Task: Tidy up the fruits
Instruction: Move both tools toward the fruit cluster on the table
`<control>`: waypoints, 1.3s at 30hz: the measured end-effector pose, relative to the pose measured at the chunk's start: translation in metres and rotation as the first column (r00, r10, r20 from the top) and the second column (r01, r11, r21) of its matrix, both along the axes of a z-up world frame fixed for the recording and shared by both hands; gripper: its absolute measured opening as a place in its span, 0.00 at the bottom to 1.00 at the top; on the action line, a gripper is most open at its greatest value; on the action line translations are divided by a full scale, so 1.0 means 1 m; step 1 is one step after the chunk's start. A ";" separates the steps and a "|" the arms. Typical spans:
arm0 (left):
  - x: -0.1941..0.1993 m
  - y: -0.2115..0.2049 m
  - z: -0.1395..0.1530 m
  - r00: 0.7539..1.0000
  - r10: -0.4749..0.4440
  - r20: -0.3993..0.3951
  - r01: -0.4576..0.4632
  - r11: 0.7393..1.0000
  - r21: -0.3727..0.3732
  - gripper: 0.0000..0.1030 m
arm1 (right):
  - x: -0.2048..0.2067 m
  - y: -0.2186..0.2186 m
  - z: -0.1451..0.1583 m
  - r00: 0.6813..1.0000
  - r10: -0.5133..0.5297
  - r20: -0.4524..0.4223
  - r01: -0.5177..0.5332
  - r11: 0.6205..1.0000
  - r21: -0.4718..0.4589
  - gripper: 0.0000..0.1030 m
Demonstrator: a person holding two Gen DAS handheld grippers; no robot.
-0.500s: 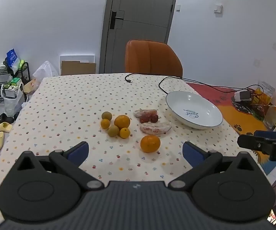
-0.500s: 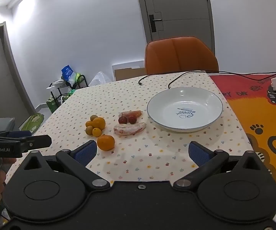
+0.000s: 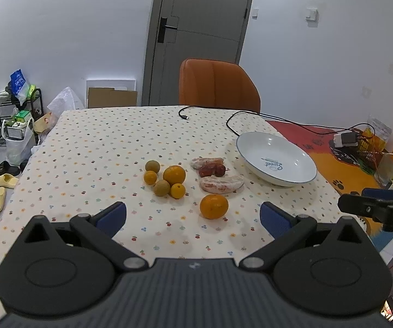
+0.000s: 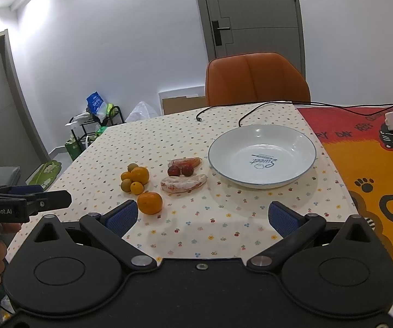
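On the dotted tablecloth lies a lone orange [image 3: 214, 206] [image 4: 150, 202], nearest both grippers. Behind it sits a cluster of small oranges and brownish round fruits [image 3: 166, 178] [image 4: 134, 178]. Two pale netted fruits and two small red ones [image 3: 215, 175] [image 4: 184, 175] lie beside a white plate [image 3: 251, 147] [image 4: 215, 161], which holds nothing. My left gripper [image 3: 193, 217] hovers open over the table's near edge, short of the orange. My right gripper [image 4: 203, 216] is open too, with nothing between its fingers.
An orange chair [image 3: 218, 84] stands at the far side. A black cable [image 3: 237, 116] runs across the table's back. A colourful mat [image 4: 374, 169] covers the right part. Floor clutter and a rack [image 3: 8, 125] sit left of the table.
Both views have shifted only slightly; the fruits and plate lie where they were.
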State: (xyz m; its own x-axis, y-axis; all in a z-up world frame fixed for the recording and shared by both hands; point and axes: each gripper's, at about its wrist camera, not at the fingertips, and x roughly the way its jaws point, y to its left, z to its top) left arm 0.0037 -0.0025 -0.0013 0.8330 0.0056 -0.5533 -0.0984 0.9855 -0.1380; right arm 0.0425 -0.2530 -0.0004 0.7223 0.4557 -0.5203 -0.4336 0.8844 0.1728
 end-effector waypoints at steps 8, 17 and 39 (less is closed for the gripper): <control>-0.007 0.003 0.004 1.000 -0.001 0.009 0.001 1.000 -0.005 1.00 | -0.001 0.000 0.001 1.000 0.001 0.004 -0.001 1.000 0.000 1.00; -0.004 0.005 0.002 1.000 0.007 0.006 -0.007 1.000 -0.028 1.00 | -0.001 -0.004 0.001 1.000 -0.005 0.001 0.005 1.000 0.000 1.00; 0.041 -0.025 -0.031 0.997 -0.051 -0.054 0.051 0.999 0.006 0.98 | 0.016 -0.015 -0.022 1.000 0.013 -0.015 -0.014 0.998 -0.054 1.00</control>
